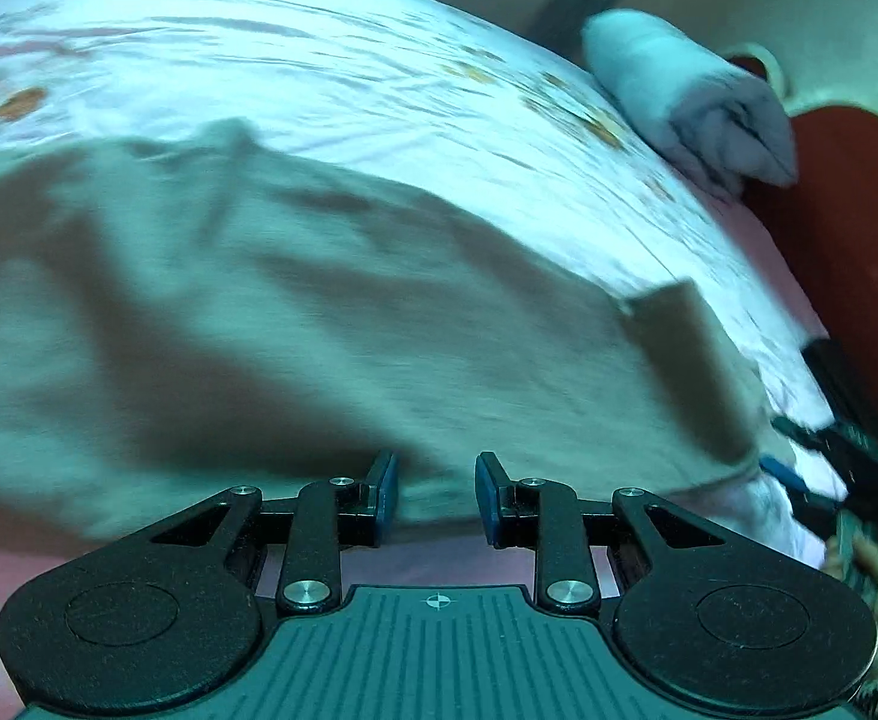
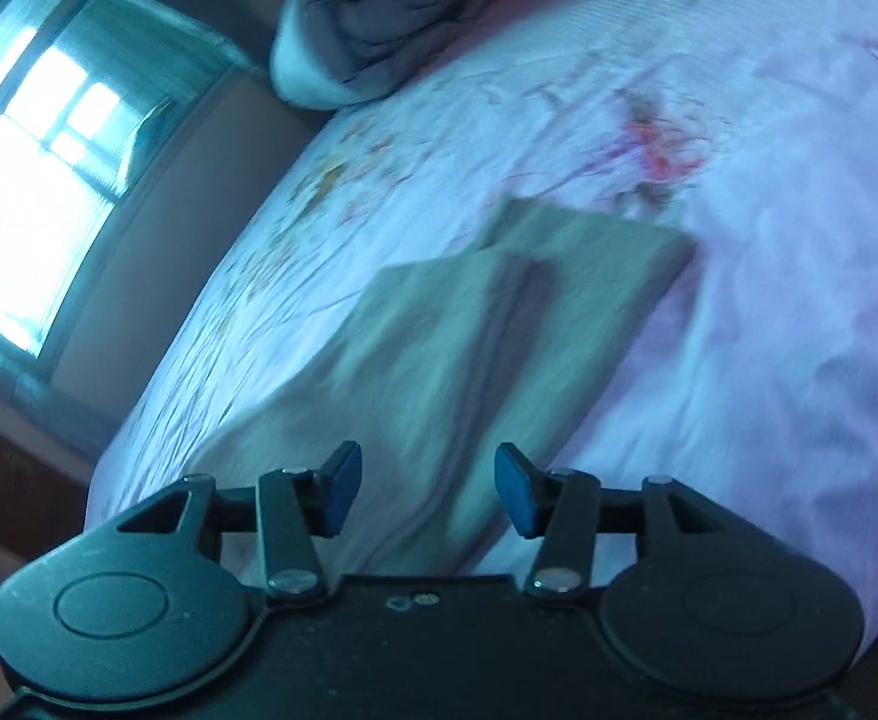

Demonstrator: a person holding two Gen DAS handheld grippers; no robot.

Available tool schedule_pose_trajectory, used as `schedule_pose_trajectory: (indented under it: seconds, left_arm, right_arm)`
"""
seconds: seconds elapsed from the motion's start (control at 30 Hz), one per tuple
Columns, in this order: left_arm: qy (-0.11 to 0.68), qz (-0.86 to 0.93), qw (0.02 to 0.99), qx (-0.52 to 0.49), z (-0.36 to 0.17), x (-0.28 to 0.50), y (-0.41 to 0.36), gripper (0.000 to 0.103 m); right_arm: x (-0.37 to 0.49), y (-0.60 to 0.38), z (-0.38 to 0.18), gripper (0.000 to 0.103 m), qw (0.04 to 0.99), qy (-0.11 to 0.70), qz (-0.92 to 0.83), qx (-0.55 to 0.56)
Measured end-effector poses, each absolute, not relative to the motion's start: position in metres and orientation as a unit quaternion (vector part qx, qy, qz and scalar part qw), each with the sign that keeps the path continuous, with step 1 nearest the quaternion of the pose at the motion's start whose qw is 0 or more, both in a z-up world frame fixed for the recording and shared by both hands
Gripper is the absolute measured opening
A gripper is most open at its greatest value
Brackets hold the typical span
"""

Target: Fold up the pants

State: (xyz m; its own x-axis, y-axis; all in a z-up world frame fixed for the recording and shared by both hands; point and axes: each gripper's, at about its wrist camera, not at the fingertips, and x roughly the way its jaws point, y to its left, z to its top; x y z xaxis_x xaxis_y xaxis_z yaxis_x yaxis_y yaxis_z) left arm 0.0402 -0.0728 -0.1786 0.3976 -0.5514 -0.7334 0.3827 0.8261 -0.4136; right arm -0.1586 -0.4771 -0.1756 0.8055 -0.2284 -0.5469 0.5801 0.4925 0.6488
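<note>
Pants (image 2: 487,324) lie part-folded on the bed sheet (image 2: 769,240), long axis running straight away from the right gripper (image 2: 428,489); its jaws stand apart, nothing between them; left gripper (image 1: 436,495) also parted, empty, hovering at the cloth's near edge (image 1: 318,324); both about equally near.

Both wrist views, blurred, look steeply down, close, sharing the bed (image 1: 330,66) and pants (image 2: 469,324).
</note>
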Motion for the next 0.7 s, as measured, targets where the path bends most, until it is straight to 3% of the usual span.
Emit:
schedule_pose_trajectory:
  seconds: [0.23,0.33,0.37,0.5,0.7]
  left_arm:
    - [0.484,-0.301,0.820,-0.064,-0.190,0.035,-0.117,0.028]
    - [0.490,-0.294,0.818,-0.065,-0.197,0.035,-0.120,0.028]
    - [0.492,-0.292,0.818,-0.066,-0.198,0.035,-0.118,0.028]
    - [0.496,-0.294,0.814,-0.068,-0.200,0.036,-0.117,0.028]
    - [0.495,-0.296,0.815,-0.063,-0.202,0.040,-0.121,0.028]
  right_arm:
    - [-0.138,-0.514,-0.178,0.038,0.837,0.193,-0.264,0.438]
    - [-0.126,-0.525,-0.182,0.024,0.837,0.198,-0.266,0.434]
    - [-0.121,-0.527,-0.183,0.014,0.838,0.203,-0.265,0.433]
    - [-0.116,-0.531,-0.184,0.002,0.839,0.199,-0.257,0.437]
    - [-0.146,-0.522,-0.138,0.000,0.870,0.138,-0.267,0.392]
